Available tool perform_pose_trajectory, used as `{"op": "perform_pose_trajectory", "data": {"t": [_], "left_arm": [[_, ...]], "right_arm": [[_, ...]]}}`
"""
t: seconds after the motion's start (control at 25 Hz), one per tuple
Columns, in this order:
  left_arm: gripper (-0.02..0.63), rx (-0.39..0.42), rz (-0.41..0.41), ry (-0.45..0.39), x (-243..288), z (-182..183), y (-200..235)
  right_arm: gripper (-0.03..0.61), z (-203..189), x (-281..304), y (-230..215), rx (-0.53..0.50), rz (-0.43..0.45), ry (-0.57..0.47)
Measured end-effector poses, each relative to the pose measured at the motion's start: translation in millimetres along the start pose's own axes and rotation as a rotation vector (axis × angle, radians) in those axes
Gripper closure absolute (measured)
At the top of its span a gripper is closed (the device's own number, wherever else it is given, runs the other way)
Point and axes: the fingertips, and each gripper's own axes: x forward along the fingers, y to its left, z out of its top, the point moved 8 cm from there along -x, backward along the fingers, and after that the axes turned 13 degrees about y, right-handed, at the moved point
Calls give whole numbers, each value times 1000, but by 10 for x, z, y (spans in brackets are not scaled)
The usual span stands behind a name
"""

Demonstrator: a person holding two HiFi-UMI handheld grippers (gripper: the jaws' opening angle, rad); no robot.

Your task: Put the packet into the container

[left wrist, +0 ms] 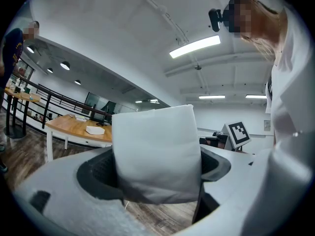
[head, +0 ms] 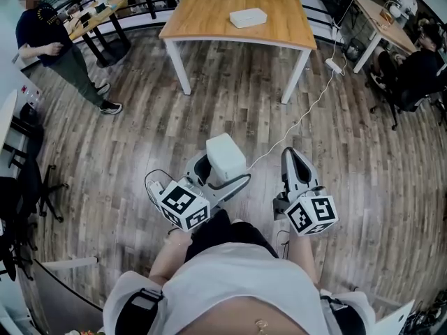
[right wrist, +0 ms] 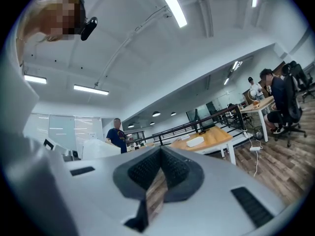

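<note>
**Packet in my left gripper, away from the table**

My left gripper is clamped on the white packet, held upright above the wood floor. My right gripper is closed and empty. The white container sits mid-tabletop on the table, well apart.

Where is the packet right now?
The white packet is clamped in the left gripper, centre of the head view, over the wood floor and short of the wooden table.
</note>
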Motion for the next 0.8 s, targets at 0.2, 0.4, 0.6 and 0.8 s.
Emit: {"op": "perform_pose_trajectory", "data": {"t": [0.2,0.4,0.6,0.8], "left_arm": [[160,10,12,-6,40,-10,-74],[160,13,30,-4,110,0,-87],[160,-7,42,16,211,-23,0],[160,-19,37,30,327,17,129]], "right_arm": [[568,-37,-40,-56,4,4,-4],[568,-34,-18,-99,0,23,10],[568,-68,52,-183,19,17,33],[568,-26,183,-269,20,8,38]]}}
